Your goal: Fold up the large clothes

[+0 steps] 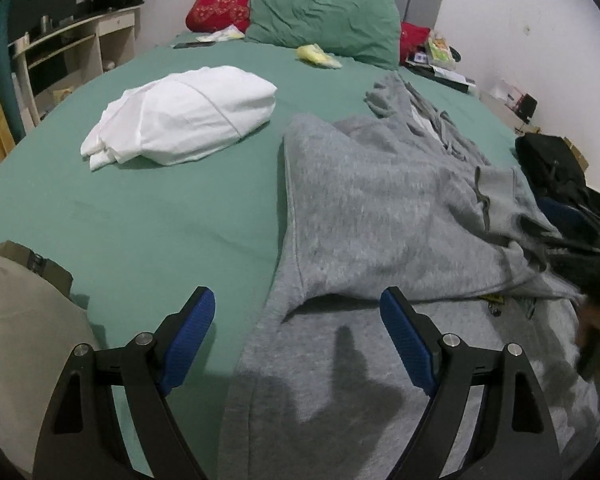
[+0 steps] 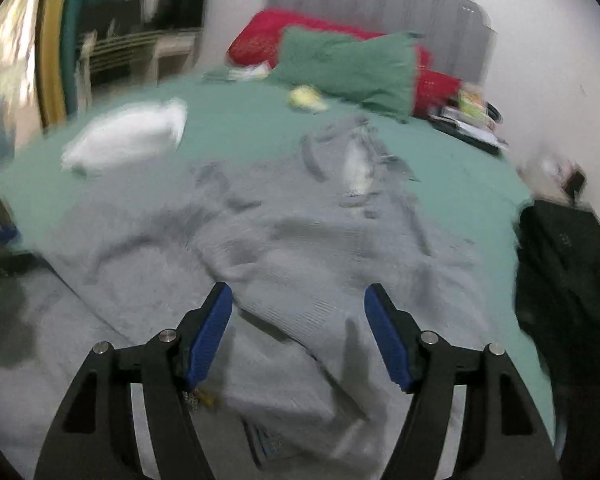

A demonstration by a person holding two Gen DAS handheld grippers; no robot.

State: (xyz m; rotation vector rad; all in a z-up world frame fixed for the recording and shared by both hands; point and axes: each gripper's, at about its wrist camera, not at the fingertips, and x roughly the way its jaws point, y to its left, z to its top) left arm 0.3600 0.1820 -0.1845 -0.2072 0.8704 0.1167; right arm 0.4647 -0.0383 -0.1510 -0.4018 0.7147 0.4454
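Note:
A large grey hoodie [image 1: 380, 208] lies spread on the green bed sheet [image 1: 160, 208], partly folded over itself, its hood and drawstrings toward the pillows. My left gripper [image 1: 296, 312] is open and empty, just above the hoodie's near left edge. In the right wrist view, which is motion-blurred, the same hoodie [image 2: 300, 248] fills the middle. My right gripper [image 2: 298, 304] is open and empty, hovering over a folded sleeve or cuff part of it.
A folded white garment [image 1: 180, 120] lies on the bed's left. Green pillow [image 1: 324, 24] and red pillow [image 1: 224, 0] sit at the headboard. A black bag [image 1: 556, 172] is off the bed's right edge. A desk [image 1: 68, 44] stands at left.

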